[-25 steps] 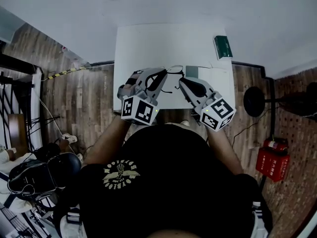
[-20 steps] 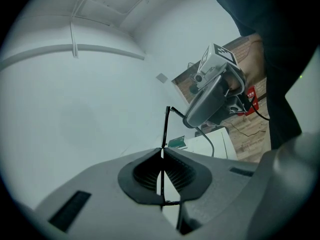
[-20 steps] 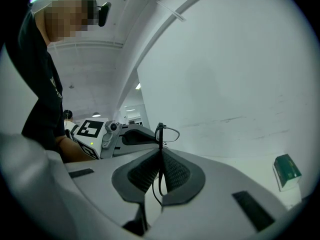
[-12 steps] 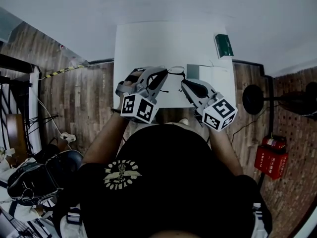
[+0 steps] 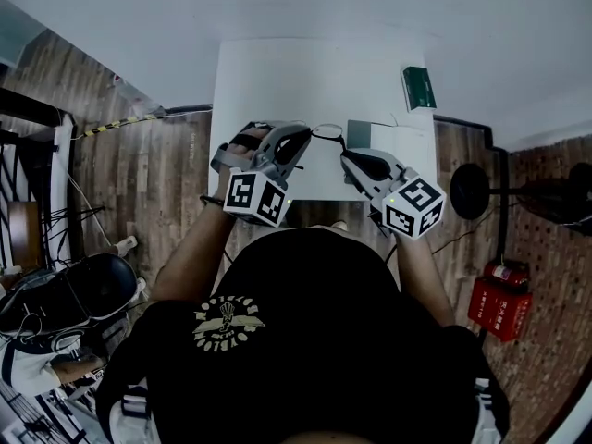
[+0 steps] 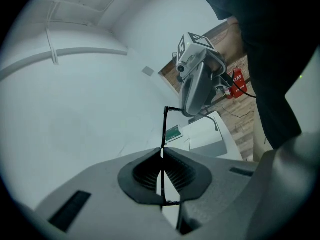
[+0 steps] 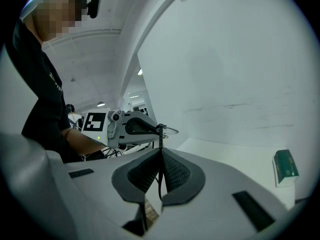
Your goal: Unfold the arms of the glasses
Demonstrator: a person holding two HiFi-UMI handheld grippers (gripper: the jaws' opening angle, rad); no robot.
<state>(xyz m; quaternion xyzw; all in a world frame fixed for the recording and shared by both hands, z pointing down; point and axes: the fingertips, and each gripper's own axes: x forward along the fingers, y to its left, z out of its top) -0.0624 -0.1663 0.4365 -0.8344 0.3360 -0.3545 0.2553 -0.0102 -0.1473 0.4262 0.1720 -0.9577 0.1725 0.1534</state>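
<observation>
Glasses: over the desk's near edge, gripped from both sides.
Left claw: closed tight on a thin black arm.
Right claw: closed tight on another thin black part.
Green box: far right on desk.

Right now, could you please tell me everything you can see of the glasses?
The glasses are thin, black and wire-like, with a rounded clear lens. They hang over the white table between both tools: the left hand-held gripper is shut on one slim arm, the right hand-held gripper on another black part.
</observation>
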